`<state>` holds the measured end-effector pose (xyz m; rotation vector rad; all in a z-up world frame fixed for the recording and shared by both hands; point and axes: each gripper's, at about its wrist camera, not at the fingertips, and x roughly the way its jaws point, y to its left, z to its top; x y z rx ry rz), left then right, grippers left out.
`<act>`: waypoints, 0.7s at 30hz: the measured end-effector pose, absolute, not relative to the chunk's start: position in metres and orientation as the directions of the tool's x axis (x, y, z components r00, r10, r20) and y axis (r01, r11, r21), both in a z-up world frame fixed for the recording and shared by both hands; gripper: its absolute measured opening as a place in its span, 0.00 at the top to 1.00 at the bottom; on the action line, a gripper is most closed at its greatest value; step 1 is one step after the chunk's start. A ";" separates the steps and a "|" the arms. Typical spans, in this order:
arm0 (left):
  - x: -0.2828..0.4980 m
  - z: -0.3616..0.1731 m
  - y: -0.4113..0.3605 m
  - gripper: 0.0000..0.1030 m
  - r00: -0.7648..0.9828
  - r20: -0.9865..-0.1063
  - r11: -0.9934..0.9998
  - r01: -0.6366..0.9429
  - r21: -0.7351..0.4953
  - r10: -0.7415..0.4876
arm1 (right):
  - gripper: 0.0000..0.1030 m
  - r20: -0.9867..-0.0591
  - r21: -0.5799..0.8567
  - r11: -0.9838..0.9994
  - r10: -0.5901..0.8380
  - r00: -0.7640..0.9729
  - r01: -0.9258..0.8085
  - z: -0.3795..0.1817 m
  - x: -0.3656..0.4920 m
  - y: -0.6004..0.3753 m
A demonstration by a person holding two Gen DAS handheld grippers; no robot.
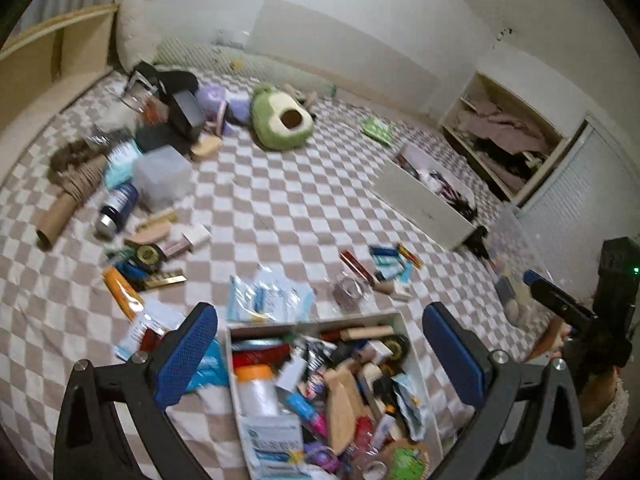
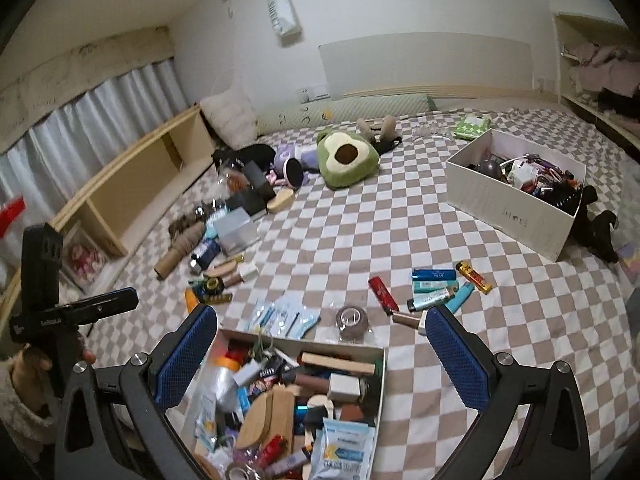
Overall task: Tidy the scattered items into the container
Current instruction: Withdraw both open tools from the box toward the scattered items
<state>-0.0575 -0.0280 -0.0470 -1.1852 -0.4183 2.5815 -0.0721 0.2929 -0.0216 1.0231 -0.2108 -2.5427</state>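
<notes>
Left gripper (image 1: 320, 352) and right gripper (image 2: 320, 352): jaws apart, empty, above container (image 2: 382, 364) | container nearest on checkered bed (image 2: 360, 224), heaped near full | left outside: mask packets (image 2: 286, 314), tape roll (image 2: 352, 320), lighters (image 2: 432, 288) just beyond; farther pile near blue bottle (image 2: 206, 254) | judged roughly half done.

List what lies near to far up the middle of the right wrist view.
Full box → tape roll → red lighter → avocado plush → long green pillow
</notes>
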 end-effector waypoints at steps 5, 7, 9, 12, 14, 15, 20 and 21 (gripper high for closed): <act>-0.066 -0.041 -0.048 0.00 -0.694 -0.679 -0.961 -0.070 -0.269 0.240 | 0.00 -0.626 0.270 -0.920 -0.392 -0.674 0.284 -0.021 -0.085 0.297; -0.069 -0.041 -0.055 0.00 -0.709 -0.676 -0.971 -0.053 -0.235 0.202 | 0.00 -0.622 0.253 -0.928 -0.372 -0.688 0.274 -0.023 -0.090 0.298; -0.072 -0.044 -0.061 0.00 -0.712 -0.681 -0.977 -0.039 -0.210 0.174 | 0.00 -0.623 0.249 -0.933 -0.359 -0.695 0.259 -0.026 -0.097 0.300; -0.077 -0.052 -0.070 0.00 -0.700 -0.701 -0.985 -0.015 -0.174 0.135 | 0.00 -0.653 0.248 -0.938 -0.347 -0.673 0.242 -0.035 -0.109 0.299; -0.080 -0.061 -0.076 0.00 -0.684 -0.722 -0.989 0.003 -0.148 0.106 | 0.00 -0.679 0.234 -0.943 -0.332 -0.655 0.235 -0.043 -0.115 0.296; -0.082 -0.065 -0.078 0.00 -0.676 -0.731 -0.990 0.009 -0.138 0.096 | 0.00 -0.694 0.224 -0.947 -0.321 -0.644 0.231 -0.047 -0.118 0.294; -0.092 -0.085 -0.092 0.00 -0.629 -0.776 -0.996 0.039 -0.084 0.041 | 0.00 -0.749 0.203 -0.953 -0.299 -0.591 0.225 -0.063 -0.128 0.288; -0.094 -0.089 -0.096 0.00 -0.620 -0.784 -0.996 0.047 -0.078 0.032 | 0.00 -0.756 0.205 -0.953 -0.298 -0.583 0.221 -0.065 -0.130 0.287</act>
